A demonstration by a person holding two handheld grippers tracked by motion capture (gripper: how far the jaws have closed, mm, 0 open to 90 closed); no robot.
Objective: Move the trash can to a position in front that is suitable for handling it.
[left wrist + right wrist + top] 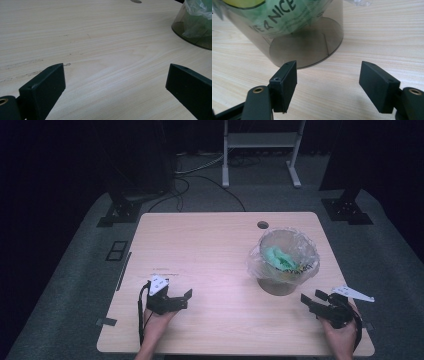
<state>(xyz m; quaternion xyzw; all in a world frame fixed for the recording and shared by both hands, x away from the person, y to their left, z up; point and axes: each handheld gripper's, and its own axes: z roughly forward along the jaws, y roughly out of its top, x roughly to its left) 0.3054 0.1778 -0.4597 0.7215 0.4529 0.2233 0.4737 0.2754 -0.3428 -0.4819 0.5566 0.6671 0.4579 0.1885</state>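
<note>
- Writing: the green bag [279, 17] inside the bin carries black capitals reading "NICE", with part of a word before it cut off by the frame edge; a line of finer print beneath is too small to read. In the high view a dark strip of lettering on the liner near the rim is not legible.
- Small printed mark [165, 270] on the bench surface ahead of the left hand; unreadable.
- Smoky translucent bin [283, 262] stands upright on the right half of the bench [210, 245], long axis vertical, mouth up, round base flat on the wood. Clear plastic liner [256, 261] folded over its rim; green material [278, 257] sits inside.
- Cable hole [262, 225] in the bench just behind the bin.
- Right gripper [311, 300] held low at the near right edge, pointing left and forward toward the bin's base; its fingers [284, 85] stand wide apart, bare wood between them, bin base just beyond the tips, not touching.
- Left gripper [186, 298] near the front left of the bench, well apart from the bin, pointing right; fingers [45, 87] spread wide, holding nothing.
</note>
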